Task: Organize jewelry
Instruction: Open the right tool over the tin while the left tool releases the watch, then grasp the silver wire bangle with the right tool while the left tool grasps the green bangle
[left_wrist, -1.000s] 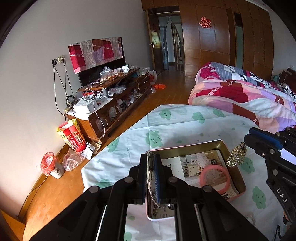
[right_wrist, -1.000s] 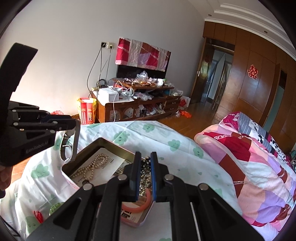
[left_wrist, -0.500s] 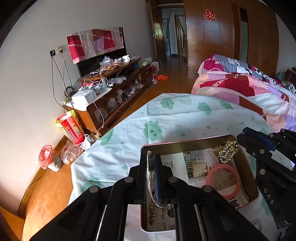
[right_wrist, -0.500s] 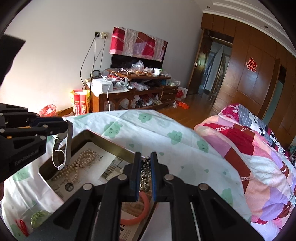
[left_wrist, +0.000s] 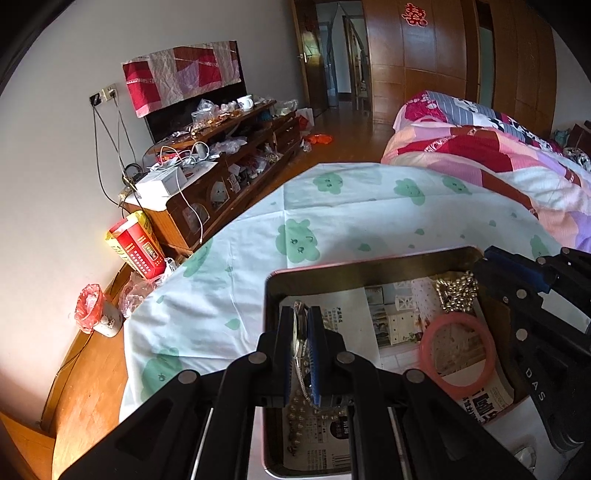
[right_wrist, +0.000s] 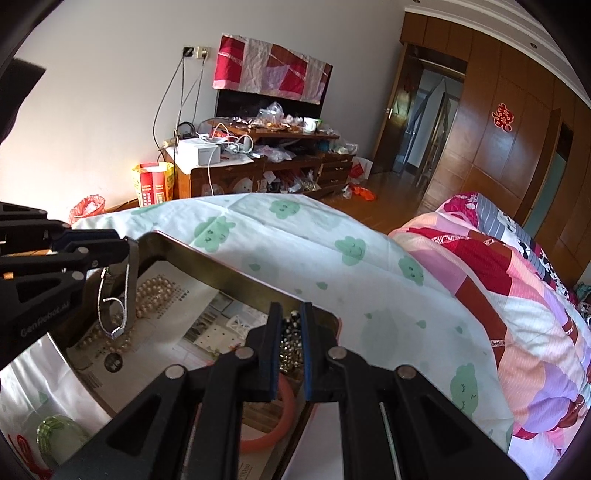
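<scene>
Jewelry rides in both tongs: left tongs (left_wrist: 302, 354) pinch a silver chain (right_wrist: 114, 301), right tongs (right_wrist: 289, 350) a beaded bracelet (left_wrist: 456, 291). If I release early (both hang over the tin (left_wrist: 369, 267)), I risk the chain snagging the pearls (right_wrist: 151, 295).

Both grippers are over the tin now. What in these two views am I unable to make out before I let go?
- Left wrist view: the tin floor's near end and part of the pearl necklace, behind the left gripper.
- Right wrist view: where the beaded bracelet hangs, hidden by the right gripper; part of the pink bangle too.
- Newspaper print: too small.
</scene>
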